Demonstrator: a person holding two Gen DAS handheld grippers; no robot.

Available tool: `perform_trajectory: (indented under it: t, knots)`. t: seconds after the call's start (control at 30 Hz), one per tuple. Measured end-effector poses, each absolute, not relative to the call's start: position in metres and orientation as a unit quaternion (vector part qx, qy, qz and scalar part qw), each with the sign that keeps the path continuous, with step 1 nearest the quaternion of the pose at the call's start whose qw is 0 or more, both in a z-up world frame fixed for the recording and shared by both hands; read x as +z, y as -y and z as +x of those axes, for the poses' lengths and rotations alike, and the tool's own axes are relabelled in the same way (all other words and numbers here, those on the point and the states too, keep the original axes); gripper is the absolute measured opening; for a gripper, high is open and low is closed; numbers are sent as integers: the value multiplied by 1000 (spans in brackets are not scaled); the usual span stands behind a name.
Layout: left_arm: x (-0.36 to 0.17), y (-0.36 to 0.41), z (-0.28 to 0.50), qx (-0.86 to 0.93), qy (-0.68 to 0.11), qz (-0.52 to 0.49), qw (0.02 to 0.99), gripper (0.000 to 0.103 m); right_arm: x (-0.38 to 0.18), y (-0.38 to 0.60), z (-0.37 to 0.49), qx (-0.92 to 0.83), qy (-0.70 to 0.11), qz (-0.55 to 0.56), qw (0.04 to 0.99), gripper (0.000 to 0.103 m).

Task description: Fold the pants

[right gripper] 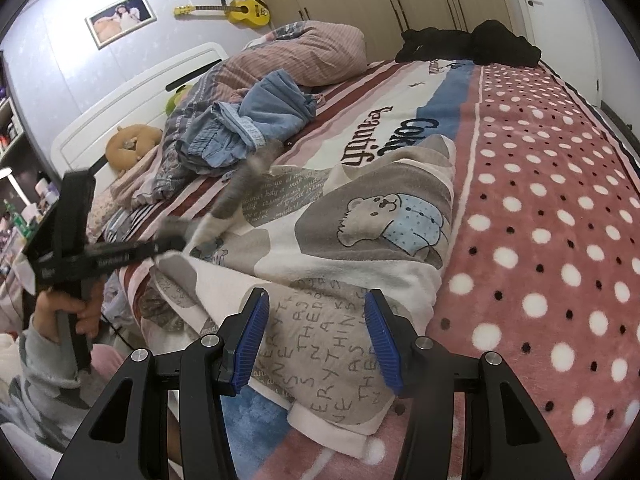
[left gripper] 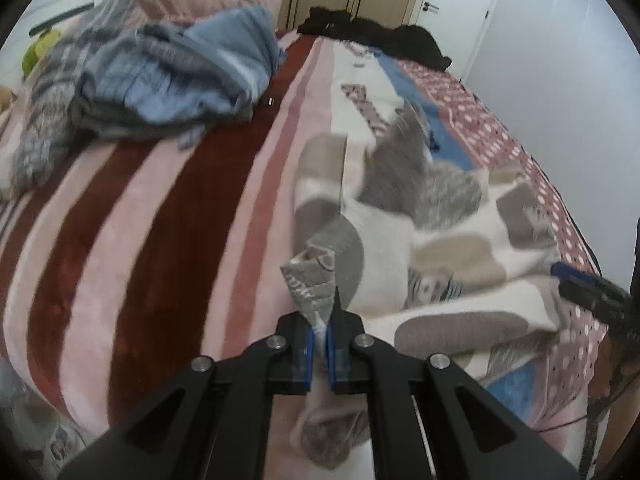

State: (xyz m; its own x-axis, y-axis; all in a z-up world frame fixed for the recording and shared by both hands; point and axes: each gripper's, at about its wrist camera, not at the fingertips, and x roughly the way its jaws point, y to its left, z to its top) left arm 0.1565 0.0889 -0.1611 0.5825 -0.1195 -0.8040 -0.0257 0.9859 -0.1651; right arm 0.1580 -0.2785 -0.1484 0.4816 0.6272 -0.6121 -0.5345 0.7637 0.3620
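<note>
The left gripper (left gripper: 319, 346), a black two-finger tool with blue pads, was clamped on a bunched grey-printed fold of the white and grey fleece pants with a bear print (right gripper: 360, 236). The pants lay spread across the pink, red-striped and polka-dotted plush blanket (right gripper: 540, 200) on the bed, with one edge lifted and blurred near the left gripper. The right gripper (right gripper: 320, 344) hovered low with its blue pads (right gripper: 382, 340) spread apart, over the grey lettered hem end of the pants by the bed's near edge, gripping nothing. A rumpled heap of blue and grey clothes (left gripper: 172, 76) sat well apart, toward the headboard, and a black garment (right gripper: 468, 42) lay at the far end.
</note>
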Motion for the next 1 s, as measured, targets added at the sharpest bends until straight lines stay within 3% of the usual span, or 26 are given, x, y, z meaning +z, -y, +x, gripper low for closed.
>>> perform_trajectory:
  t: [0.23, 0.3, 0.37, 0.6, 0.7, 0.8, 1.0]
  knots:
    - [-144, -94, 140, -58, -445, -105, 888, 7, -149, 278, 157, 335, -380, 54, 860, 45]
    - [-130, -93, 138, -64, -428, -106, 895, 24, -149, 279, 157, 330, -381, 54, 862, 45]
    - [-122, -92, 139, -65, -417, -102, 901, 31, -148, 281, 156, 323, -380, 52, 865, 45]
    - [-137, -92, 151, -55, -438, -91, 892, 34, -147, 294, 151, 292, -384, 34, 875, 46]
    - [-155, -90, 154, -52, -460, -77, 883, 35, -157, 301, 151, 267, -406, 22, 873, 54]
    - [-167, -88, 154, -51, -478, -67, 874, 44, -169, 313, 153, 280, -423, 57, 860, 55]
    - [-173, -93, 150, -52, -486, -62, 870, 49, -177, 322, 149, 273, -429, 57, 859, 63]
